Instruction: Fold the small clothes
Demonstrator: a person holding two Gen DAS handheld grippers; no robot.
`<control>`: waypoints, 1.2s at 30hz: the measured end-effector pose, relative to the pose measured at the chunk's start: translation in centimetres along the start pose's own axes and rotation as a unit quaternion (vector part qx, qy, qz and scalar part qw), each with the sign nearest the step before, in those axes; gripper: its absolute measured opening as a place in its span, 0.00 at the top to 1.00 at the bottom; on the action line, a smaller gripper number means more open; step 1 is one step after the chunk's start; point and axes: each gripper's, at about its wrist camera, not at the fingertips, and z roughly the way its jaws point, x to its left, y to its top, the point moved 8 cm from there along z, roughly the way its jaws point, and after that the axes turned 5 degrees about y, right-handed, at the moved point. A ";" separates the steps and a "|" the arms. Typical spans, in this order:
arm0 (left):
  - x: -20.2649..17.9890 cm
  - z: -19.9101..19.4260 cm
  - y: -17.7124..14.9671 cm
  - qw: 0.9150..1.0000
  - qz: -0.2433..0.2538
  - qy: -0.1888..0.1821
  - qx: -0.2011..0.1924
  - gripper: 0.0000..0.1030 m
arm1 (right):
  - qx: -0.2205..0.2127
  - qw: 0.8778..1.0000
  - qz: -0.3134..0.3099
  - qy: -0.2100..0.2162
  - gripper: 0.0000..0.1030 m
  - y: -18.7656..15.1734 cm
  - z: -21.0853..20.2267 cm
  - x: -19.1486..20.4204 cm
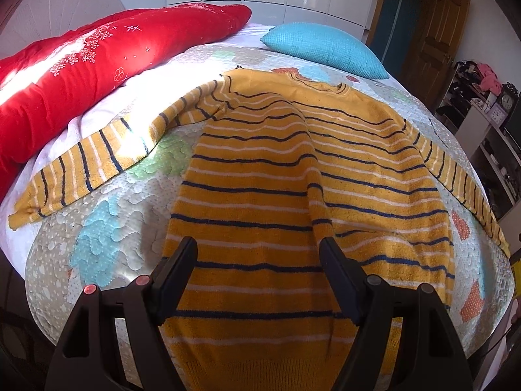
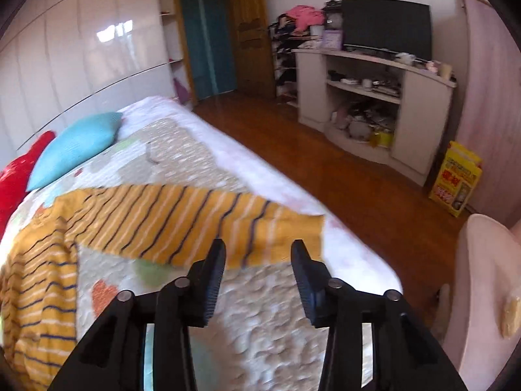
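Observation:
A yellow sweater with navy and white stripes (image 1: 293, 169) lies spread on the quilted bed (image 1: 107, 221), hem toward me, both sleeves stretched out to the sides. Its body has a raised lengthwise crease down the middle. My left gripper (image 1: 259, 244) is open and empty, hovering just above the sweater's lower body near the hem. In the right wrist view the sweater's right sleeve (image 2: 182, 221) lies across the bed with its cuff near the bed's edge. My right gripper (image 2: 259, 251) is open and empty, just short of that cuff.
A red duvet (image 1: 97, 65) and a turquoise pillow (image 1: 322, 49) lie at the head of the bed. The bed edge drops to a wooden floor (image 2: 325, 163) on the right. A white TV cabinet (image 2: 374, 97) and a yellow bag (image 2: 456, 182) stand beyond.

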 end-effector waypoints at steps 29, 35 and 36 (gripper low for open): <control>7.0 -1.2 -3.9 0.999 -0.014 0.047 0.024 0.98 | 0.193 0.926 -0.092 0.313 0.93 -15.3 -2.0 16.9; 10.1 -3.5 -4.9 0.996 -0.035 0.076 0.022 1.00 | 0.198 0.933 -0.096 0.285 0.97 -16.2 -3.5 13.4; 10.4 -3.8 -5.1 0.997 -0.041 0.065 0.022 1.00 | 0.197 0.934 -0.095 0.282 0.96 -16.3 -3.7 13.0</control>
